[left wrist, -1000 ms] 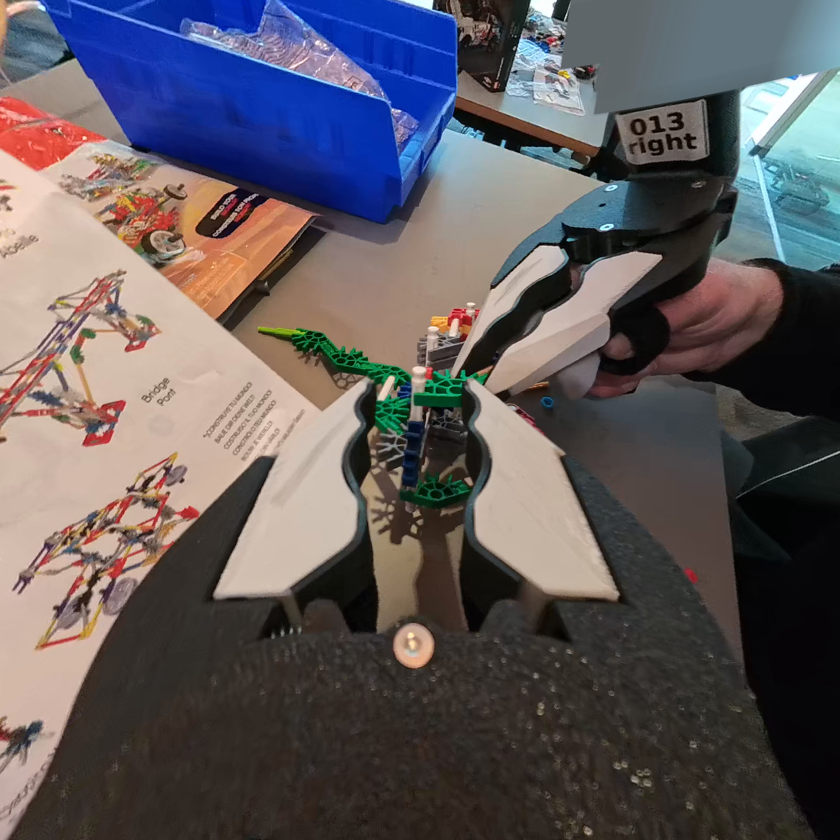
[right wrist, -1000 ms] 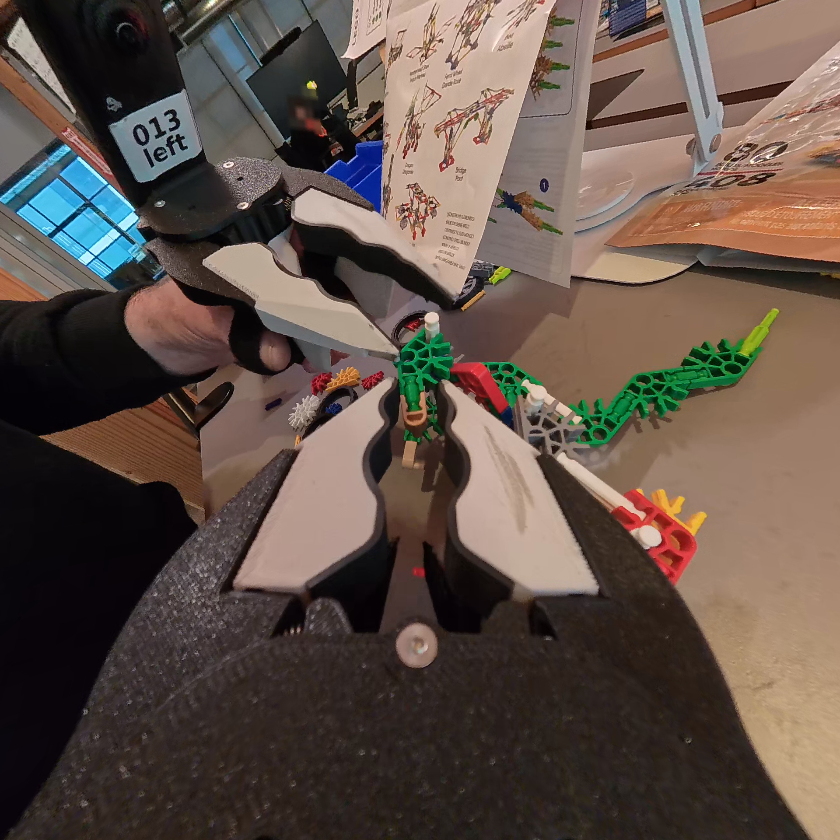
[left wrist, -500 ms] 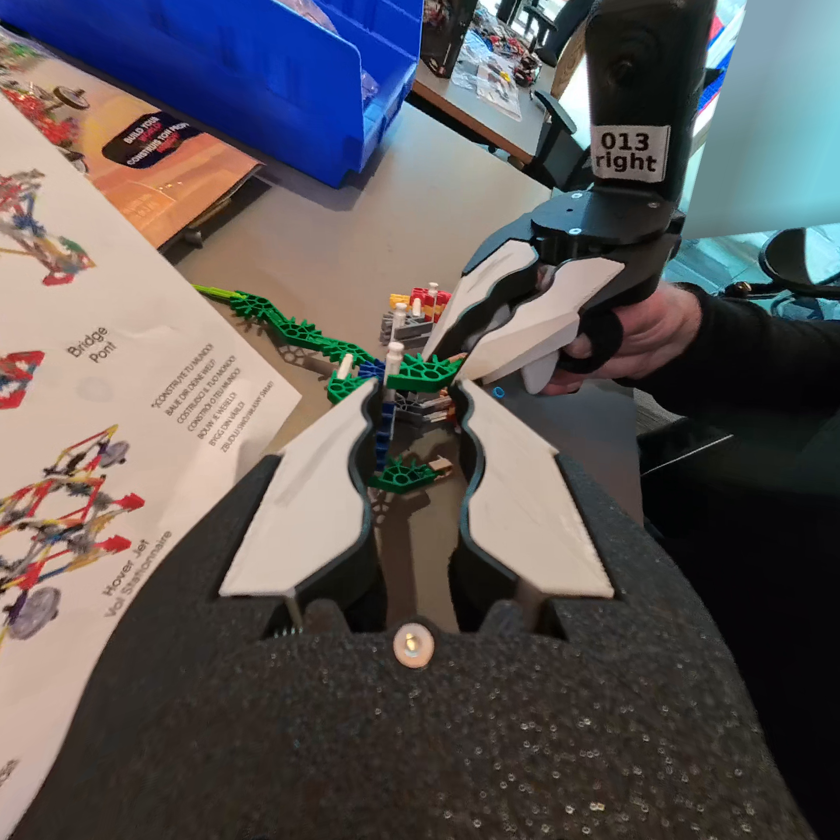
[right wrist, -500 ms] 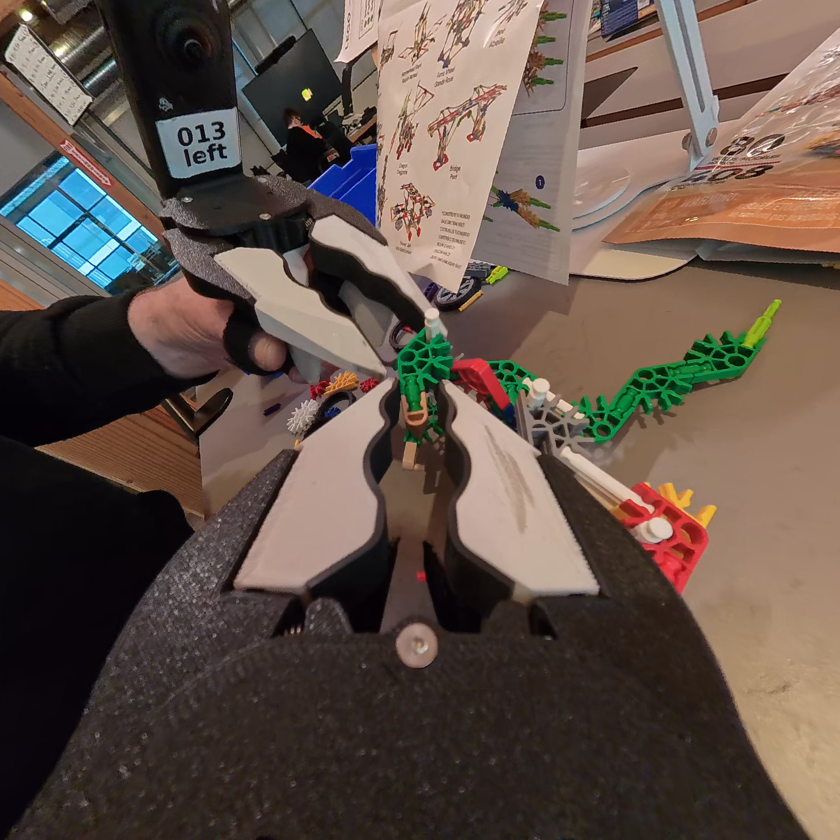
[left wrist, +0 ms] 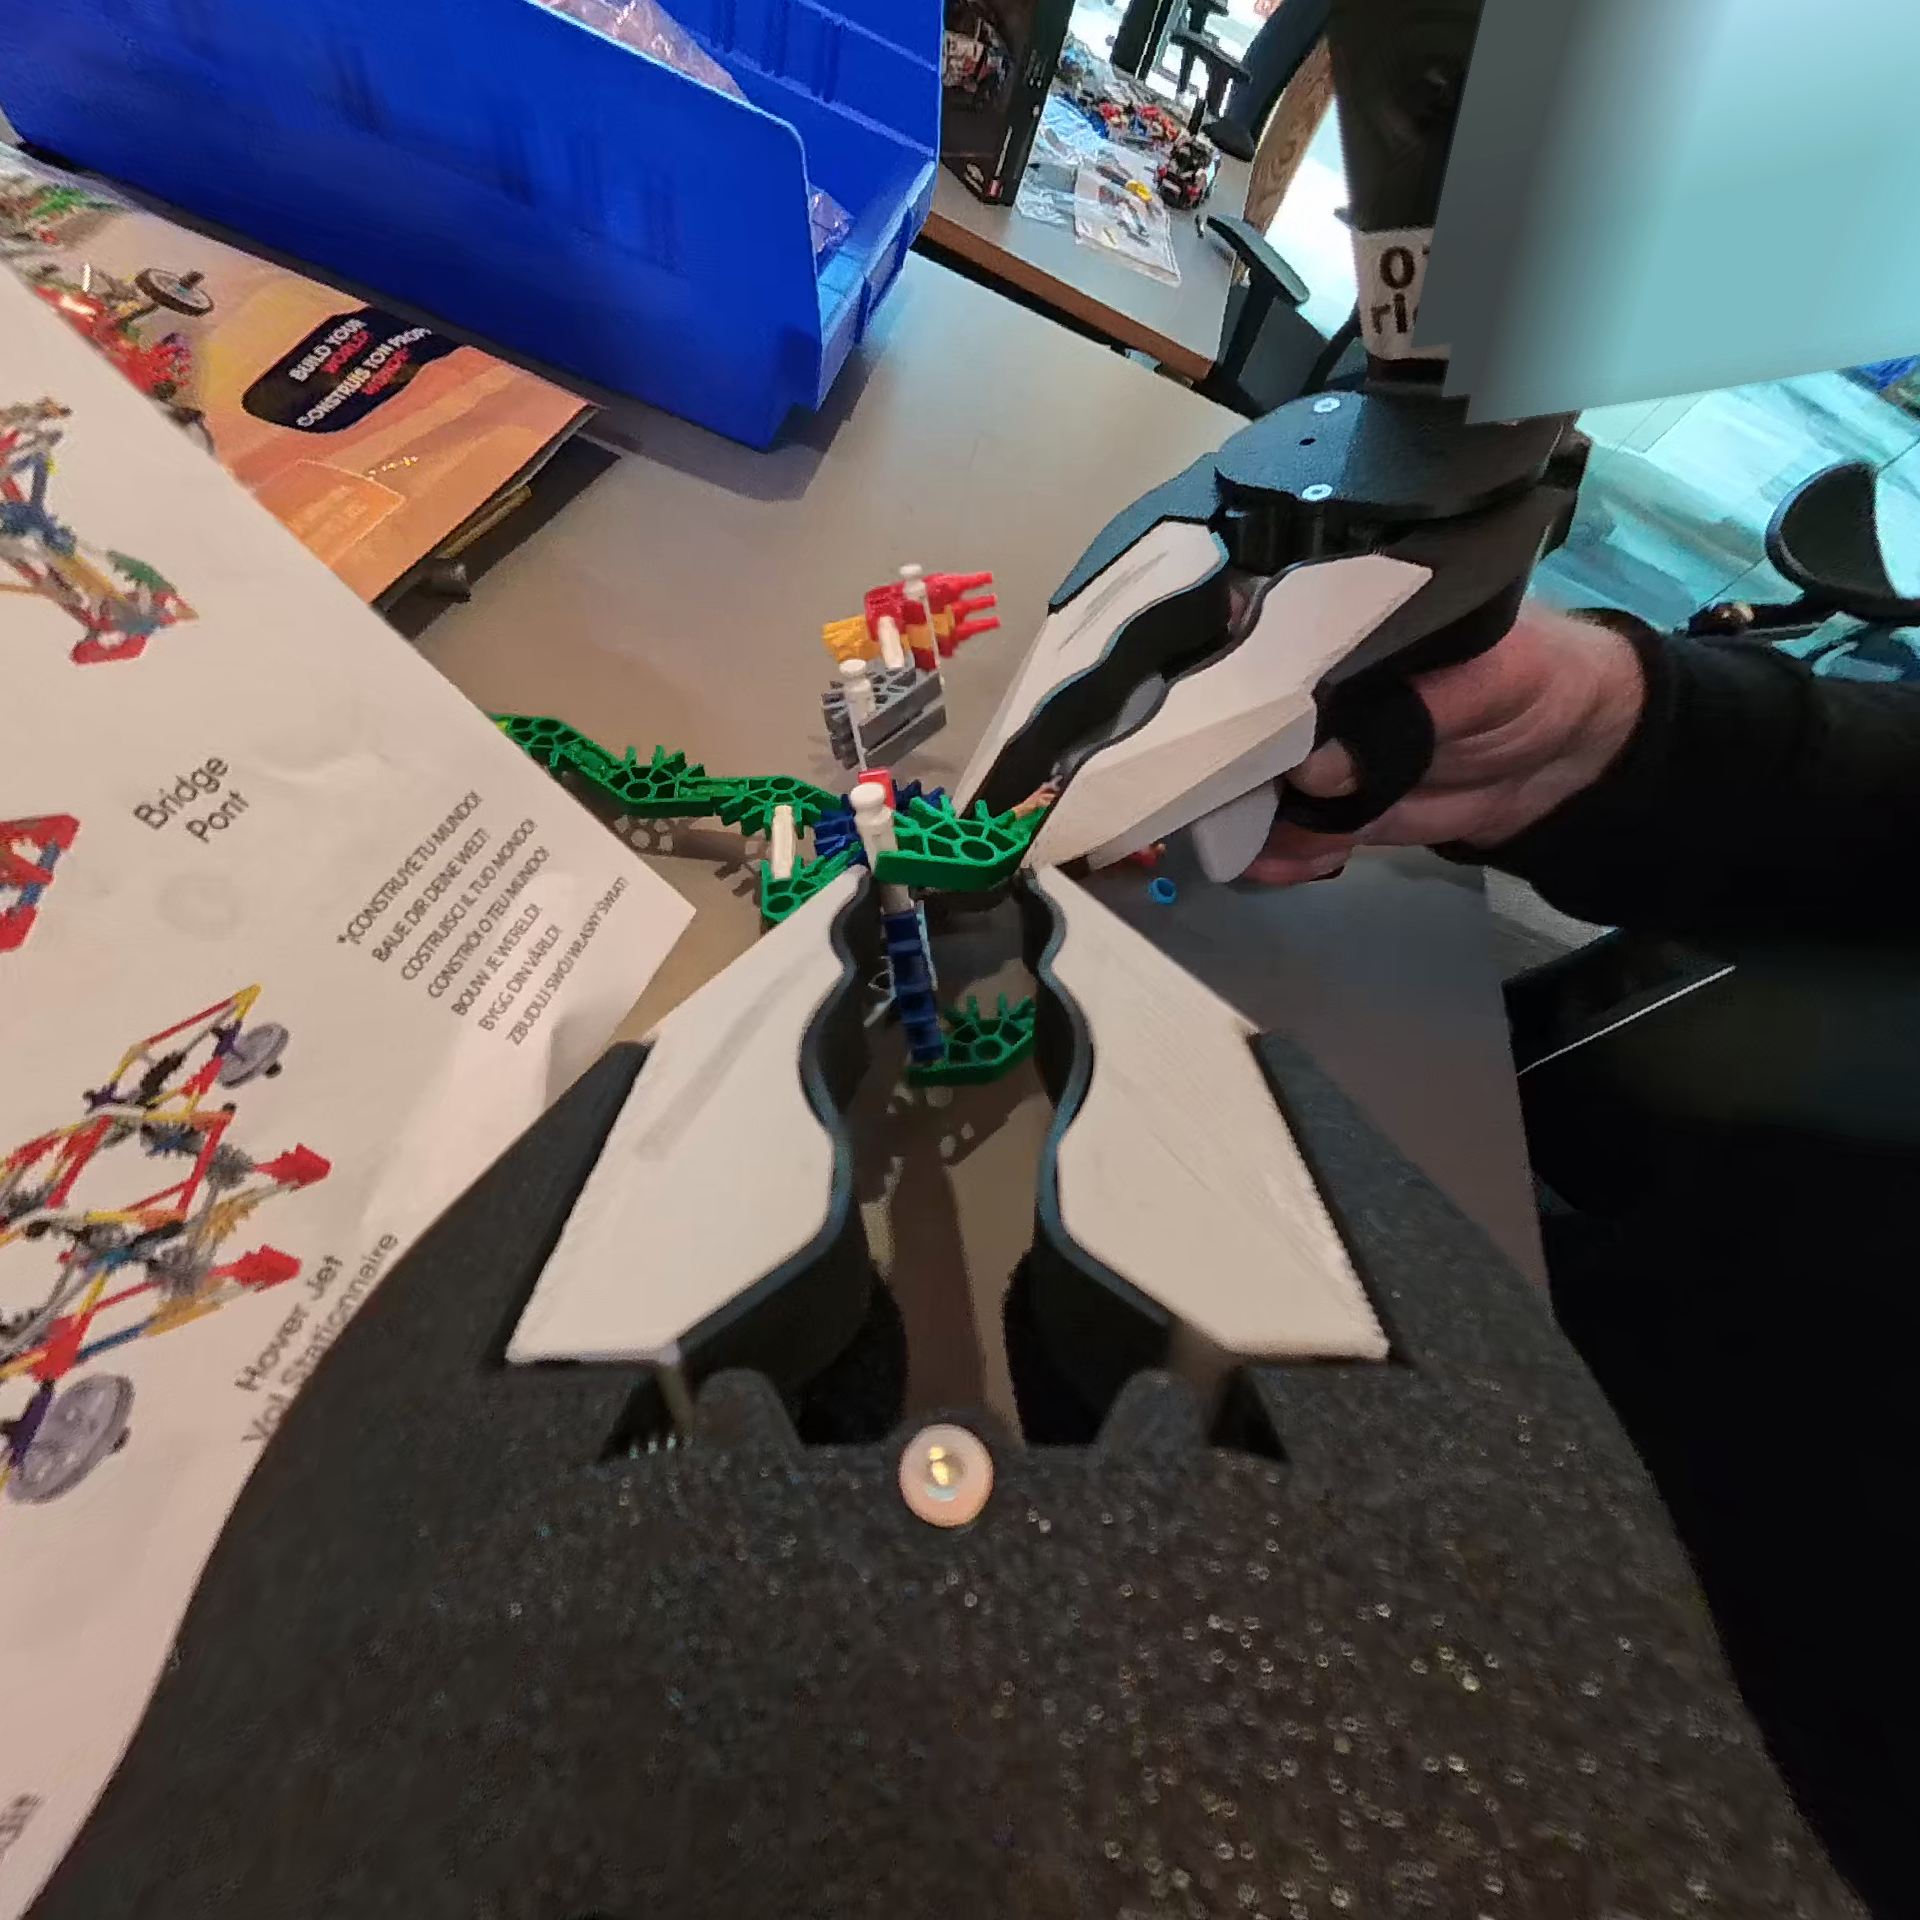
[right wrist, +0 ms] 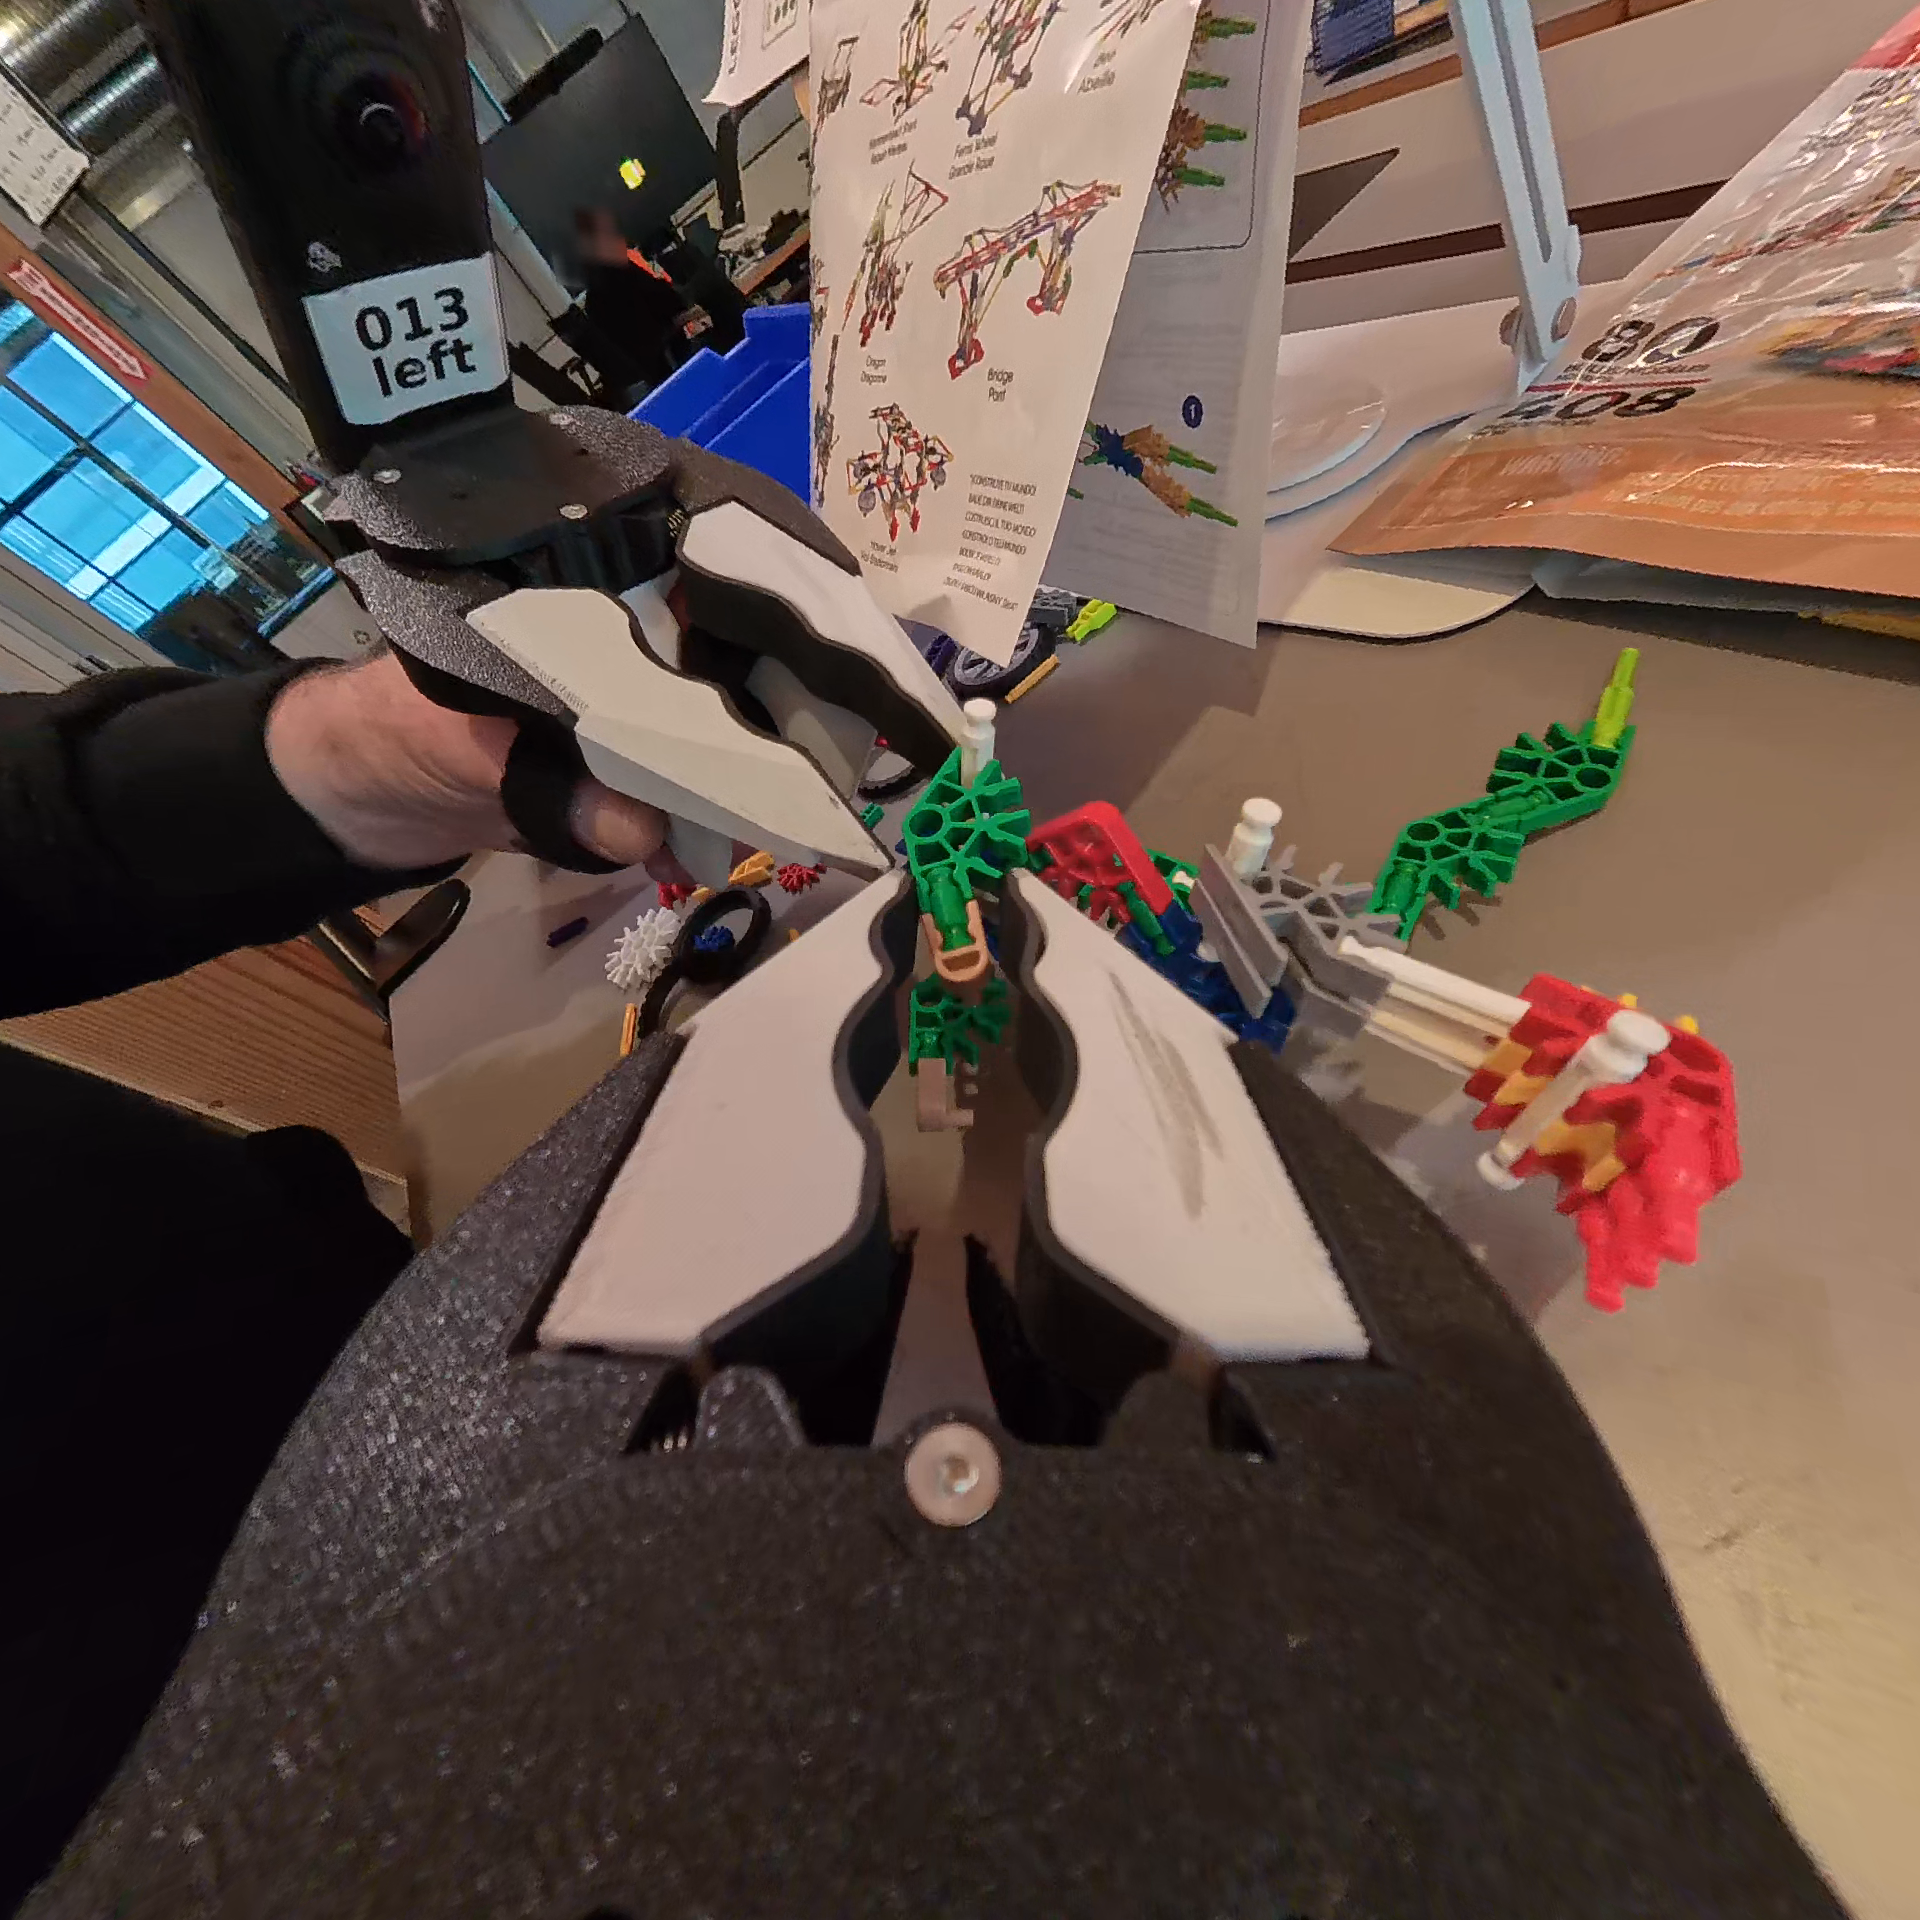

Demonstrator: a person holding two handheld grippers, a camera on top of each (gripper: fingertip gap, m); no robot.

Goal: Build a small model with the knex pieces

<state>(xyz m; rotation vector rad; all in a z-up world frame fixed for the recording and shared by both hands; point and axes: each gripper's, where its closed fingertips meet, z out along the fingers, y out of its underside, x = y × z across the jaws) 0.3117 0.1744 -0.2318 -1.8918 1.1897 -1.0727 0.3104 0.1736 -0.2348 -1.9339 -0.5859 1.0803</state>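
Note:
A toy model of snap-together rods and connectors sits between both grippers: green zigzag tail (left wrist: 644, 774) (right wrist: 1496, 821), grey middle (right wrist: 1288, 914), red and yellow spiky head (left wrist: 925, 613) (right wrist: 1621, 1122). My left gripper (left wrist: 945, 883) is closed on the model's blue column (left wrist: 912, 966) and green connector (left wrist: 971, 1039). My right gripper (right wrist: 958, 883) is closed on a green rod with a tan clip (right wrist: 954, 940). Each gripper shows in the other's view, the left (right wrist: 920, 800) and the right (left wrist: 1003, 831), tips meeting at the same green connector (right wrist: 961, 821).
A blue bin (left wrist: 520, 208) and an orange bag (left wrist: 395, 436) lie behind the model. A printed instruction sheet (left wrist: 260, 935) hangs on a white stand (right wrist: 1351, 436). Loose small parts and a black ring (right wrist: 712, 925) lie near the table edge. A blue ring (left wrist: 1162, 890) lies under the right gripper. The tips of both grippers are at nearly the same place.
The model has turned and risen in both grips. Its red head has swung up off the table and nearer the right gripper. Both grippers stay closed on it.

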